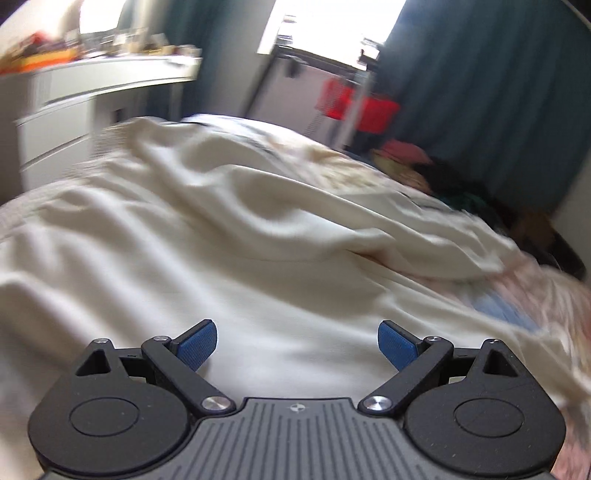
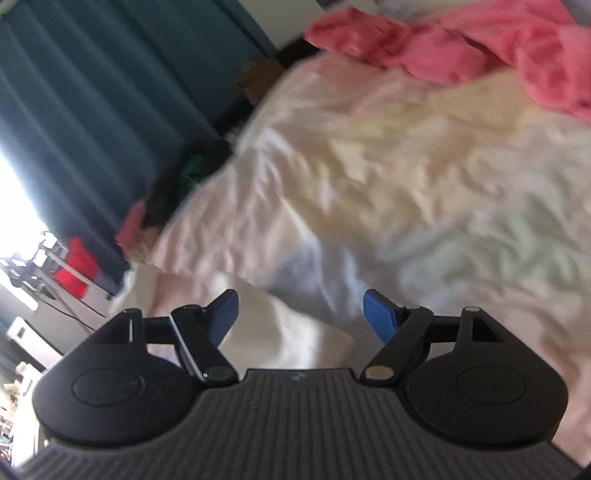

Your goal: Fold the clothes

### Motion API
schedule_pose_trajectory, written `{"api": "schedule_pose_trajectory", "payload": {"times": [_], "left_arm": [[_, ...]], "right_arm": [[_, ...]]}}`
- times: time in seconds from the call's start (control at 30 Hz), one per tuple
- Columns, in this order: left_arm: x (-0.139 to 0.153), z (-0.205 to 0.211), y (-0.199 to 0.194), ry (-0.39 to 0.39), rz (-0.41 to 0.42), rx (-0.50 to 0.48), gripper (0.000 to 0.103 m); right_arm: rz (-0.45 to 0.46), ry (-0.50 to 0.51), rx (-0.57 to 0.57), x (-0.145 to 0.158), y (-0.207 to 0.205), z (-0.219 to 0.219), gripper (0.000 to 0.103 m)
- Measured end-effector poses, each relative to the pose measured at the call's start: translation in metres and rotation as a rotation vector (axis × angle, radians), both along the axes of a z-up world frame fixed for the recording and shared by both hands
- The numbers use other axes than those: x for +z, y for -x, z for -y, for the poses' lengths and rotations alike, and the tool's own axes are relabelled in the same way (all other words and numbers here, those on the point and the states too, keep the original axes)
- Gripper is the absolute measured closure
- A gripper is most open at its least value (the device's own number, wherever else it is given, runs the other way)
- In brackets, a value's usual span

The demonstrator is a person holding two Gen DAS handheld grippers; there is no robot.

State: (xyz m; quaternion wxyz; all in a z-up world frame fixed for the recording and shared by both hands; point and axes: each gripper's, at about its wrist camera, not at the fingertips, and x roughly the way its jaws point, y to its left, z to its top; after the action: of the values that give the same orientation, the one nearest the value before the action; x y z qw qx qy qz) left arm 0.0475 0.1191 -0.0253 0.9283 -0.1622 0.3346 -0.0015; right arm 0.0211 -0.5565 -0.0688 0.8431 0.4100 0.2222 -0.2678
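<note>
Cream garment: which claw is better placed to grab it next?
Probably left. The left claw is open, directly over the cream garment. The right claw, also open, faces mostly the pale bedsheet.

Open bedsheet (image 2: 424, 177) ahead (pink garment (image 2: 461, 48) beyond)

The left wrist camera sits low behind the left gripper (image 1: 297, 345), close over the cream garment (image 1: 229, 236) on the bed, looking along it toward the far edge — white dresser (image 1: 74, 110) at upper left, window (image 1: 332, 26) and teal curtain (image 1: 487, 92) beyond. The right wrist camera, behind the right gripper (image 2: 301, 314), is rolled sideways, near the pale bedsheet (image 2: 424, 177), facing the pink garment (image 2: 461, 48). Both views share the curtain, the red item (image 1: 360, 105) by the window and the bed's edge.
</note>
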Motion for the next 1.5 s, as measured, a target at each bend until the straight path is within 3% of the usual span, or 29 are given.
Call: {"api": "schedule_pose_trajectory", "payload": {"times": [0.1,0.17,0.23,0.3,0.4,0.53,0.67,0.77,0.83,0.9,1.0,1.17,1.3,1.4,1.5], "left_arm": [[0.006,-0.045,0.014,0.086,-0.046,0.145,0.007],[0.005,-0.074,0.025,0.152,-0.077,0.241,0.007],[0.002,-0.102,0.036,0.242,-0.094,0.333,0.007],[-0.004,-0.126,0.046,0.360,-0.094,0.407,0.007],[-0.011,-0.143,0.045,0.448,-0.135,0.454,0.007],[-0.024,-0.147,0.035,0.446,-0.184,0.468,0.008],[-0.032,-0.153,0.026,0.455,-0.176,0.509,0.009],[-0.029,-0.156,0.024,0.439,-0.135,0.557,0.037],[-0.025,-0.161,0.025,0.423,-0.112,0.581,0.076],[-0.025,-0.172,0.030,0.478,-0.102,0.586,0.093],[-0.016,-0.183,0.042,0.550,-0.060,0.568,0.096],[0.014,-0.188,0.051,0.584,0.099,0.471,0.098],[0.029,-0.190,0.027,0.635,0.093,0.450,0.098],[0.042,-0.196,0.010,0.722,0.081,0.445,0.098],[0.055,-0.200,0.012,0.744,0.125,0.444,0.098]], "right_arm": [[-0.050,-0.028,0.027,-0.016,-0.005,-0.010,0.027],[-0.075,-0.020,0.049,-0.023,-0.015,-0.016,0.035],[-0.088,-0.027,0.052,-0.028,-0.023,-0.021,0.055],[-0.096,-0.033,0.047,-0.029,-0.029,-0.024,0.082],[-0.072,0.018,0.034,-0.014,-0.029,-0.031,0.096],[0.048,0.144,0.029,0.033,-0.013,-0.049,0.097],[0.195,0.267,0.019,0.092,0.011,-0.070,0.097],[0.213,0.312,0.024,0.119,0.016,-0.079,0.097],[0.190,0.323,0.030,0.124,0.017,-0.081,0.097],[0.171,0.307,0.026,0.122,0.020,-0.080,0.097],[0.139,0.265,0.010,0.113,0.024,-0.074,0.097],[0.011,0.136,-0.008,0.090,-0.003,-0.056,0.097],[-0.067,0.098,0.011,0.092,-0.052,-0.044,0.097],[0.060,0.148,0.004,0.128,-0.080,-0.050,0.097],[0.247,0.207,0.007,0.166,-0.079,-0.065,0.097]]}}
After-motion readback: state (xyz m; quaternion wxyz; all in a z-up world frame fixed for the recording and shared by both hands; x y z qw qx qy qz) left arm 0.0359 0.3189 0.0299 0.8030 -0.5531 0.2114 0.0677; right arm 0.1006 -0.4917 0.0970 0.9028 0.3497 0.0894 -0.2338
